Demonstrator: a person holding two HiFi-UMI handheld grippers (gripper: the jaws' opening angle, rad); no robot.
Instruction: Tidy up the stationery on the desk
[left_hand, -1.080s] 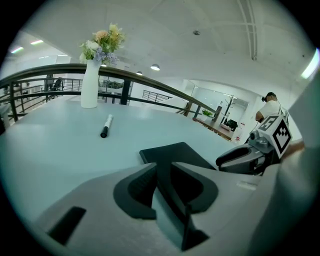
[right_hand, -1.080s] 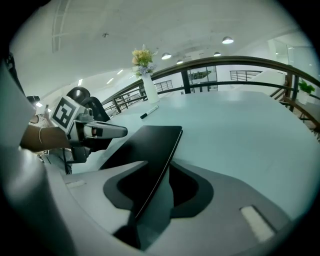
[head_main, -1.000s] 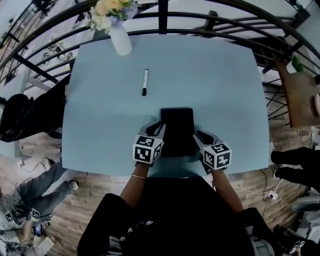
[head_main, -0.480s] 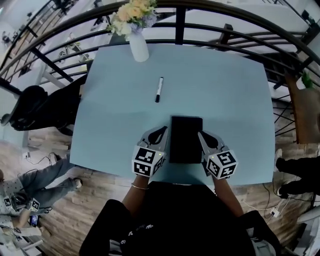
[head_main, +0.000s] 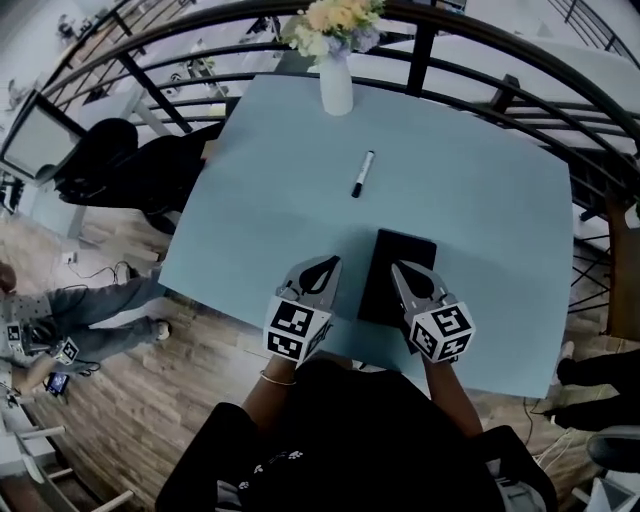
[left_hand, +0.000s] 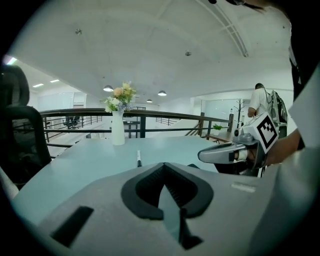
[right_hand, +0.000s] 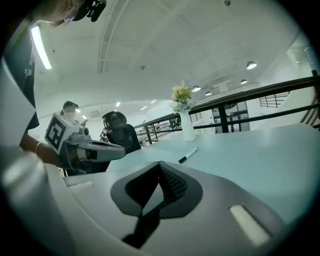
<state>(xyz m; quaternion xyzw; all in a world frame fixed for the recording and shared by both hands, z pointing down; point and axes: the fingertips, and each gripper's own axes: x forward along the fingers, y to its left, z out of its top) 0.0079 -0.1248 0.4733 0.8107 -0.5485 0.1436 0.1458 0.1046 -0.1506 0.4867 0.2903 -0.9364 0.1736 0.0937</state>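
While the marker (head_main: 362, 173) is slim, the black notebook (head_main: 380, 272) is flat, rectangular.

Smooth matt desk (head_main: 450, 190), wooden floor (head_main: 150, 400)

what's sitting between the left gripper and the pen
Nothing visible. Only bare table lies between the left gripper, shut and empty, and the pen. The black notebook lies off to the right of that line, and the vase stands beyond the pen.

Bright, even light (ceiling lamps), fisheye-warped edges
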